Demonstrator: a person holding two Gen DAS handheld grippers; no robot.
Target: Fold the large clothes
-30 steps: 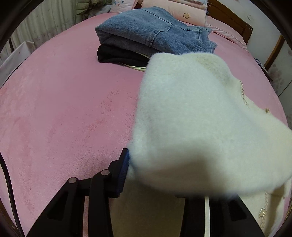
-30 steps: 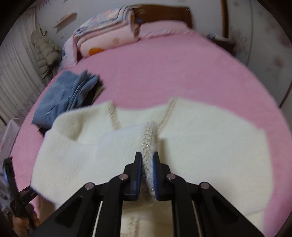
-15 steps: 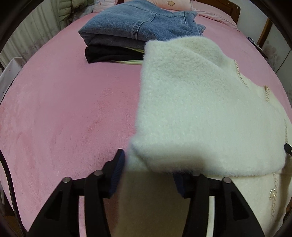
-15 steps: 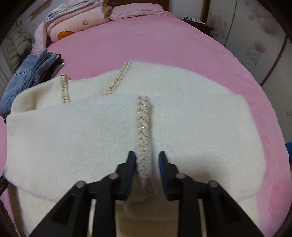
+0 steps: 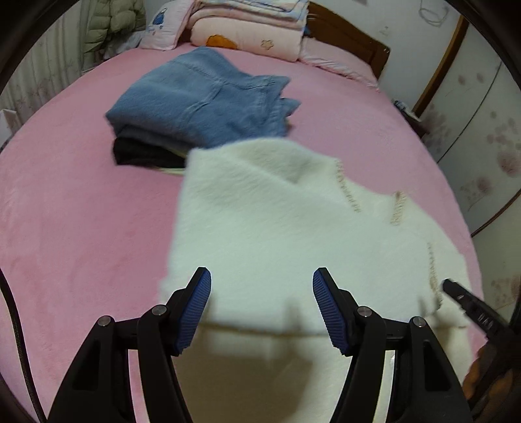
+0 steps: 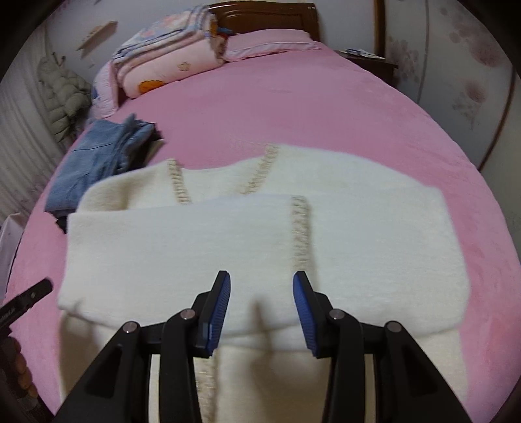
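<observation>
A white fluffy cardigan (image 5: 276, 221) with braided trim (image 6: 301, 227) lies on the pink bed (image 5: 81, 211). Its near part is folded back over the rest, and the fold edge runs across just beyond both pairs of fingers. My left gripper (image 5: 262, 273) hovers above the cardigan's left part, jaws opening, with nothing pressed between the blue pads. Over the middle of the cardigan (image 6: 195, 247), by the trim, my right gripper (image 6: 262, 275) stands open and holds nothing. One finger (image 5: 469, 306) of the right gripper shows at the left wrist view's right edge.
A stack of folded jeans (image 5: 202, 97) on a black garment (image 5: 143, 154) sits on the bed beyond the cardigan's left corner. Folded quilts (image 6: 169, 65) and a wooden headboard (image 6: 267, 13) stand at the far end. A padded jacket (image 6: 62, 94) hangs at the left, a nightstand (image 6: 368, 60) at the right.
Both grippers have let go of the cardigan's folded edge and opened. The flap now lies flat on the garment. The left gripper has risen and pulled back.
</observation>
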